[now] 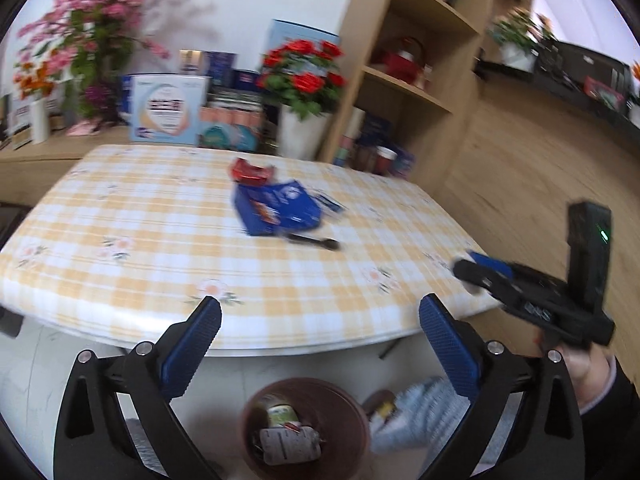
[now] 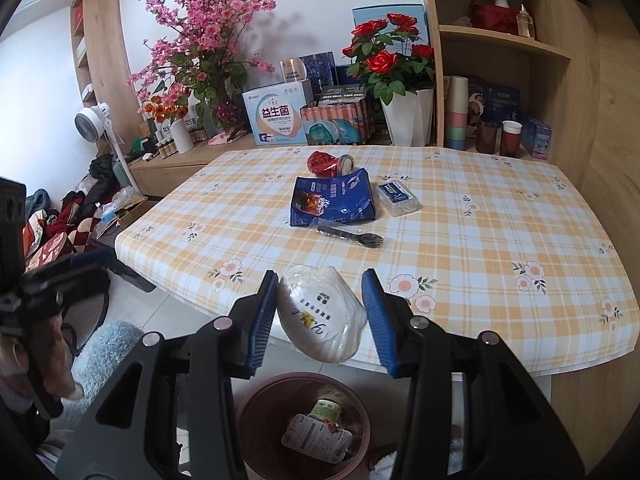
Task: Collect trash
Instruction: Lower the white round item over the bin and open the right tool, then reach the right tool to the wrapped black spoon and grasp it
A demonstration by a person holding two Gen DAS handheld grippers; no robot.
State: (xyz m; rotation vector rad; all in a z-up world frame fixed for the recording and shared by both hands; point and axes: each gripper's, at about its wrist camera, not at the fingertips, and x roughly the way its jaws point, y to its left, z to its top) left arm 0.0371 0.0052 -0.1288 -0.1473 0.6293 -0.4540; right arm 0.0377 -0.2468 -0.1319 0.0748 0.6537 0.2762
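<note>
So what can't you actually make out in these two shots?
- Left view: motion blur smears the red can, blue packet and fork; no print is readable.
- Right view: whether the right gripper actually pinches the white bag; one pad looks apart.
- Bin: its bottom is cut off by the frame edge, and the fingers hide its sides.
- Clear box: label too small.

Motion is smearing the whole left wrist view, so the blue packet [image 1: 280, 208] and red wrapper [image 1: 251, 171] on the table [image 1: 120, 240] are showing no readable print. The bin [image 2: 276, 412] is running off the bottom edge, its contents partly hiding behind the fingers [image 2: 262, 320].
</note>
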